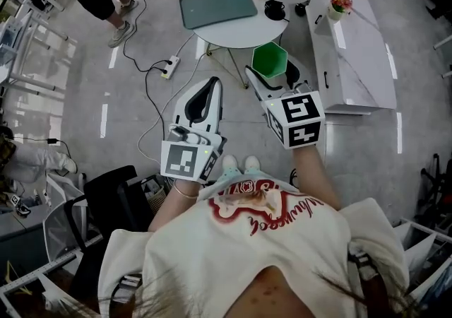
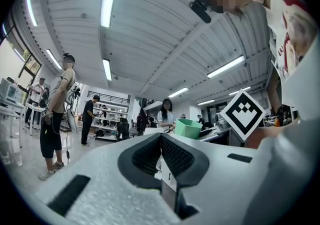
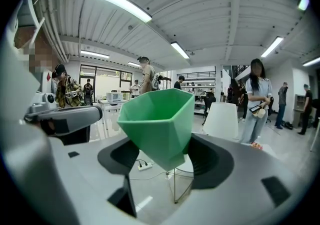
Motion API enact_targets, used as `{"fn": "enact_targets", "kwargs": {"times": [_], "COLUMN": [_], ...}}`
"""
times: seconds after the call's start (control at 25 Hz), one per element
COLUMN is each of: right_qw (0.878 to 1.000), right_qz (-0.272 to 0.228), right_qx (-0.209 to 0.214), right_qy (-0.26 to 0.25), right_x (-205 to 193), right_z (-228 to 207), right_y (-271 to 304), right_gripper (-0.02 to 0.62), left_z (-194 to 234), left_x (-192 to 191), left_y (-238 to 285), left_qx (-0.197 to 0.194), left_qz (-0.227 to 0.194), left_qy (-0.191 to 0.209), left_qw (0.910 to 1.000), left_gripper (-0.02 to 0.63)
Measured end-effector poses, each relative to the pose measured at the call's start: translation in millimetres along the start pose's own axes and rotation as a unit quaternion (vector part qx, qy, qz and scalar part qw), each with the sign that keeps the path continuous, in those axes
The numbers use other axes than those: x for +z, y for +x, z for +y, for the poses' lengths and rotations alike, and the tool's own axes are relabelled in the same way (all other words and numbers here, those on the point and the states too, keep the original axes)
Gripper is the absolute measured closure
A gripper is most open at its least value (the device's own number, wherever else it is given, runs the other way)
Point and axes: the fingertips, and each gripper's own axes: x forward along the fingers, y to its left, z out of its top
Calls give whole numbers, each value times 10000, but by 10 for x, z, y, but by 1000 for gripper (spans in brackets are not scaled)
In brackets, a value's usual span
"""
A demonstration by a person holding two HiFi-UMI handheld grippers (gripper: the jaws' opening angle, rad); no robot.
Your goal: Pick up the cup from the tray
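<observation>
Right tool [image 3: 165, 155]: jaws closed on the lower, tapered part of the green faceted cup [image 3: 157, 118]. The cup is held in the air, tilted, off the teal tray [image 1: 217, 4] and just beside the edge of the round white worktop [image 1: 233, 35].

Left tool [image 2: 161, 141]: jaws together, nothing between them.

Risk: the sloped facets give the pads little purchase, so the cup may squeeze upward, twist or drop to the floor if the grip eases or the wrist jerks.

Writing: only black-and-white square markers on the tool cubes. Red lettering on the person's shirt is not legible.

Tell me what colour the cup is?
The cup is green; the right gripper view shows it best.
</observation>
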Motion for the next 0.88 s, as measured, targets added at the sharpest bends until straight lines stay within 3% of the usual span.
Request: {"fn": "enact_targets", "kwargs": {"times": [0.88], "right_qw": [9998], "right_qz": [-171], "right_qx": [71], "right_qy": [32], "right_x": [71], "right_z": [60], "right_y": [1], "right_gripper": [296], "left_z": [52], "left_x": [51], "left_y": [-50], "left_qx": [89], "left_qz": [-54], "left_qy": [39], "left_qw": [9999], "left_gripper": [592]}}
